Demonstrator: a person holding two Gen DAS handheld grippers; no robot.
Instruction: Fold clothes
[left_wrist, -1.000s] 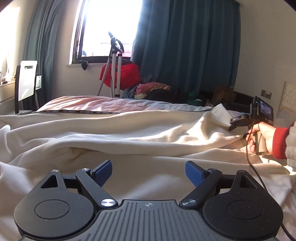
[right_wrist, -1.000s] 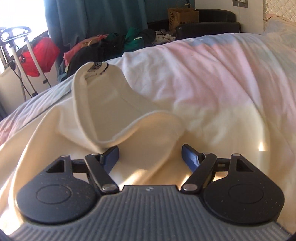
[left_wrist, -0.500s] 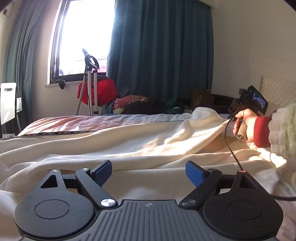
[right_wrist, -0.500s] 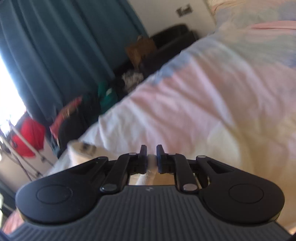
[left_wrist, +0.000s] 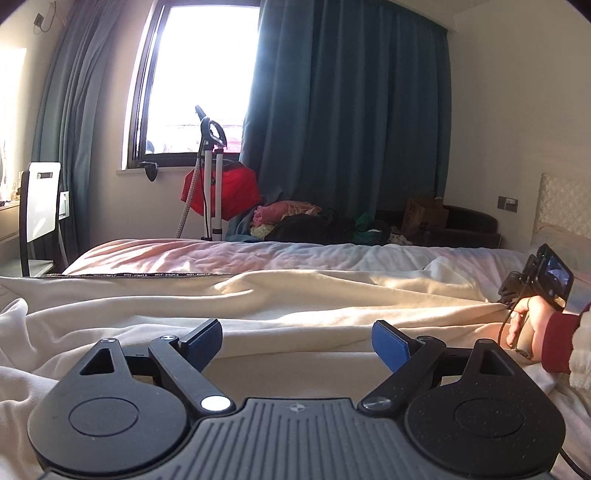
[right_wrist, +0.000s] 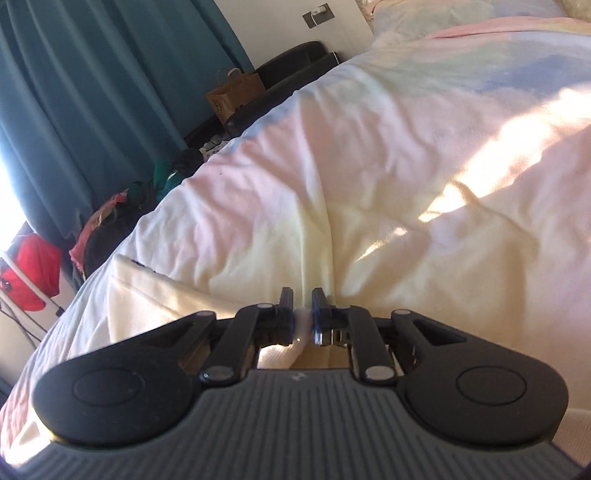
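From the left wrist, the left gripper (left_wrist: 297, 338) hangs with its blue pads wide apart and nothing between them, just above a cream garment (left_wrist: 258, 306) spread in folds across the bed (left_wrist: 207, 254), while at the far right a hand (left_wrist: 528, 325) in a red cuff holds the right gripper (left_wrist: 511, 295) down at the cloth's edge. From the right wrist, the right gripper (right_wrist: 302, 314) has clamped its jaws on a thin fold of the garment (right_wrist: 155, 295), which lies on the pastel bed (right_wrist: 388, 147).
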